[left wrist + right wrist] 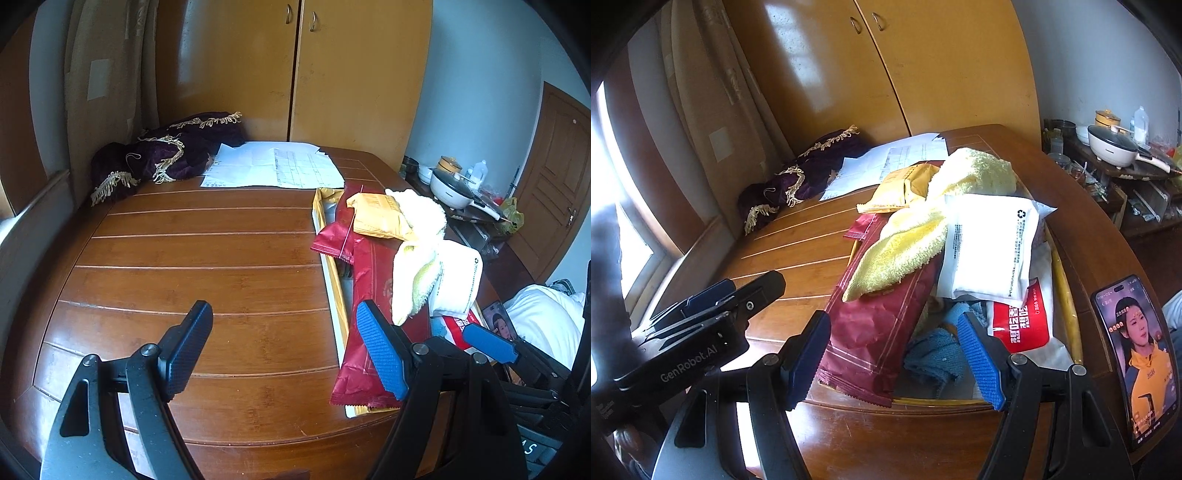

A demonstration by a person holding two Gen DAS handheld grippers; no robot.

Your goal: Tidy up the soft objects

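A shallow tray point(334, 273) point(1067, 295) on the wooden table holds a heap of soft packets. On top lie a pale yellow towel point(417, 258) point(923, 236), a white pouch point(460, 280) point(990, 243), a long dark red packet point(369, 295) point(879, 325), a tan packet point(380, 216) point(905, 184) and a red-and-white packet point(1021, 321). A blue cloth point(934, 354) lies underneath. My left gripper point(284, 350) is open over bare table left of the tray. My right gripper point(894, 363) point(487, 343) is open at the tray's near end, its jaws either side of the red packet's end.
A purple fringed cloth point(166, 155) and white papers point(273, 166) lie at the table's far side before a wooden wardrobe point(295, 66). A phone point(1137, 354) with a lit screen stands at the right edge. A side table with a white pot point(1112, 146) is beyond.
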